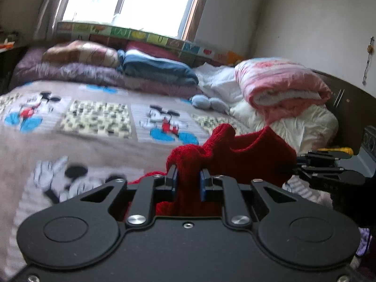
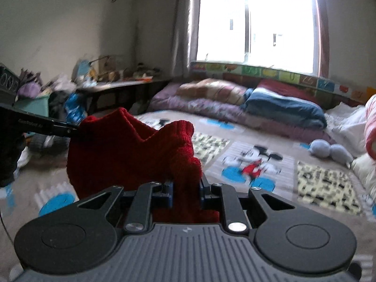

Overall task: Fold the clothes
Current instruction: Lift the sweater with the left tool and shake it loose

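Left gripper [image 1: 189,176]: our blue pads are clamped on a bunched fold of the red sweater [image 1: 249,157], knit pinched tight between the fingers.
Right gripper [image 2: 186,185]: likewise closed on the sweater; we see red cloth filling the gap between its fingers.
Sweater: we hold it up off the bed, slung between our two grippers, its top edge dipping in a V between them.
Bedspread [image 1: 94,141]: we see it under the sweater, grey-brown, printed with cartoon mice and blue patches.
Soft toy [image 1: 209,102]: we note a pale blue one lying on the bedspread, farther in.
Pink quilt [image 1: 282,84]: we find it rolled, on white bedding.
Pillows [image 1: 162,68]: we count several stacked against the far edge, under the window [image 1: 131,0].
Desk [image 2: 122,84]: we see it cluttered, along the wall beside the bed; items too blurred to name.
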